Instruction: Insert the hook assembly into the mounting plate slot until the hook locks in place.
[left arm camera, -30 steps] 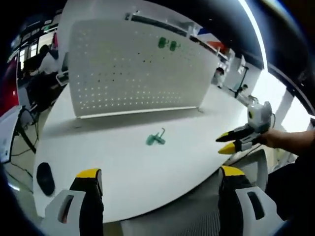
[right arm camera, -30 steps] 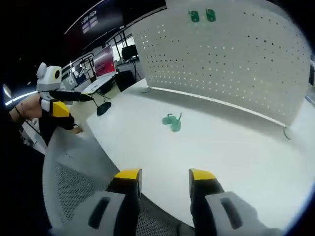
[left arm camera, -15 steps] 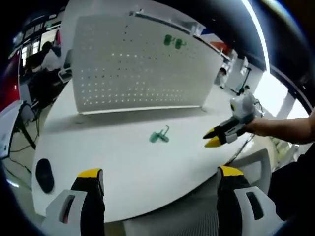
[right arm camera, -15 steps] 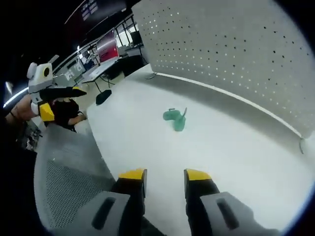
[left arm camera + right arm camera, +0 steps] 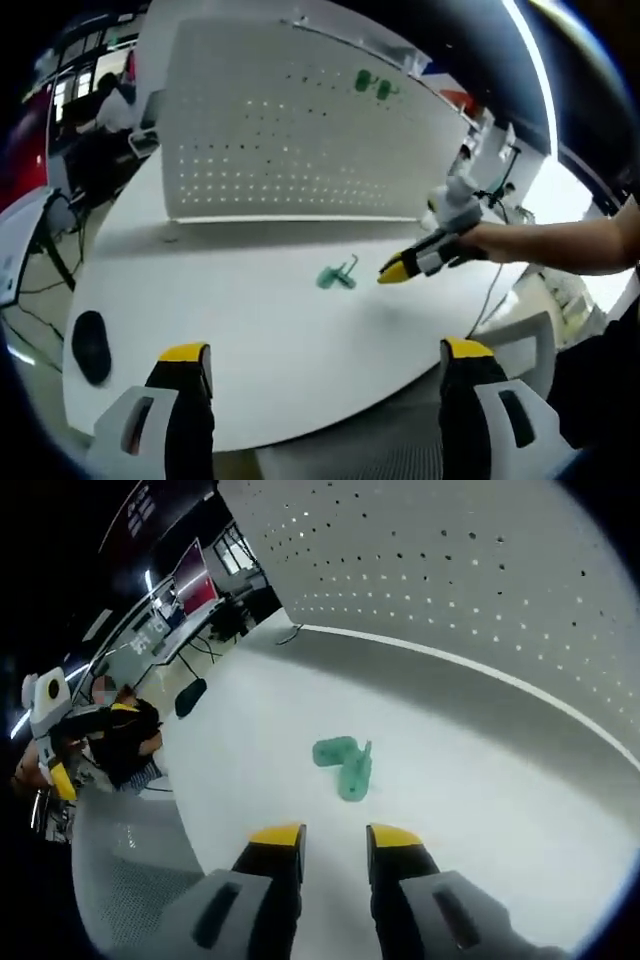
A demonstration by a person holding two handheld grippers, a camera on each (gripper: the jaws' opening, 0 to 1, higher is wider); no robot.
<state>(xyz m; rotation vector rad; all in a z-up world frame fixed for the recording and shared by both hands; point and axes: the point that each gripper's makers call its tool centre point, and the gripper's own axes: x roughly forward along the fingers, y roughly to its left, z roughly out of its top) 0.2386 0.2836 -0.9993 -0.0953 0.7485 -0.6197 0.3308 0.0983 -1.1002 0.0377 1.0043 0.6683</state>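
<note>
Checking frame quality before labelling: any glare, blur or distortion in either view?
Left gripper view: blown-out glare at the right edge, fisheye bends the pegboard and table; the hook is small and soft. Right gripper view: even light, hook fairly sharp ahead of the right tongs, pegboard strongly curved.

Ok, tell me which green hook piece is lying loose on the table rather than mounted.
The green hook assembly on the white table, just ahead of the right gripper. The other two green hooks sit high on the pegboard.

Hook assembly (image 5: pixel 337 276) on table (image 5: pixel 250 330), seemingly before pegboard (image 5: pixel 300 140).
</note>
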